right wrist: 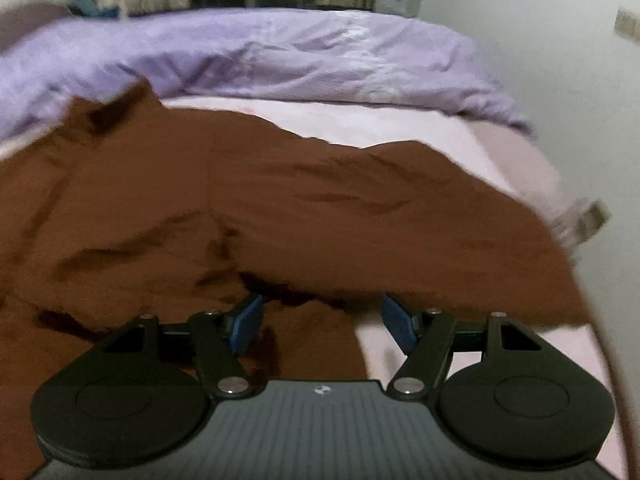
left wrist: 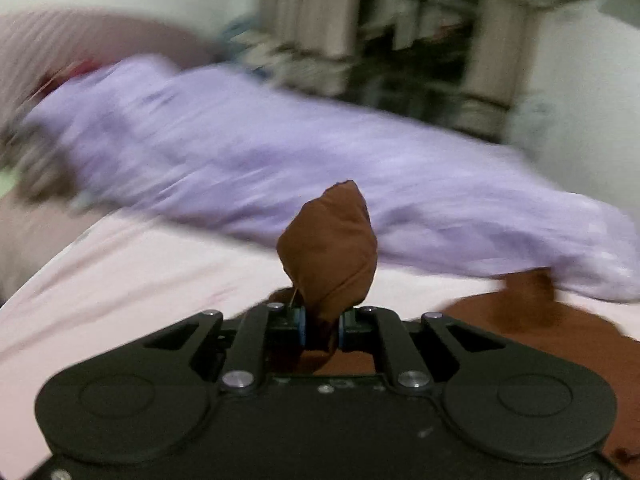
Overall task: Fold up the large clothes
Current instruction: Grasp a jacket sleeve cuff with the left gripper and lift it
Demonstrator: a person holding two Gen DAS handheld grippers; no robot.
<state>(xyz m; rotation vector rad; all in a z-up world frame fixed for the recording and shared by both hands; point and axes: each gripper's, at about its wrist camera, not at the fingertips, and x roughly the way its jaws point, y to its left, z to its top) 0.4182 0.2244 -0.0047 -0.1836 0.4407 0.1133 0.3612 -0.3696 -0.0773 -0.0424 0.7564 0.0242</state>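
Observation:
A large brown garment (right wrist: pixel 280 200) lies spread and wrinkled on a pink bed sheet (right wrist: pixel 400 120). My left gripper (left wrist: pixel 322 330) is shut on a bunched corner of the brown garment (left wrist: pixel 328 248), which sticks up past the blue pads; more brown cloth (left wrist: pixel 520 320) trails to the right. My right gripper (right wrist: pixel 320 320) is open, its blue pads (right wrist: pixel 246 322) spread wide at the garment's near edge, with cloth draped over the tips. Nothing is held between them.
A crumpled lilac duvet (right wrist: pixel 280 52) lies across the far side of the bed, also in the left wrist view (left wrist: pixel 260 152). Shelves and striped curtains (left wrist: pixel 380 32) stand behind. The bed's right edge (right wrist: pixel 576 216) drops off beside a white wall.

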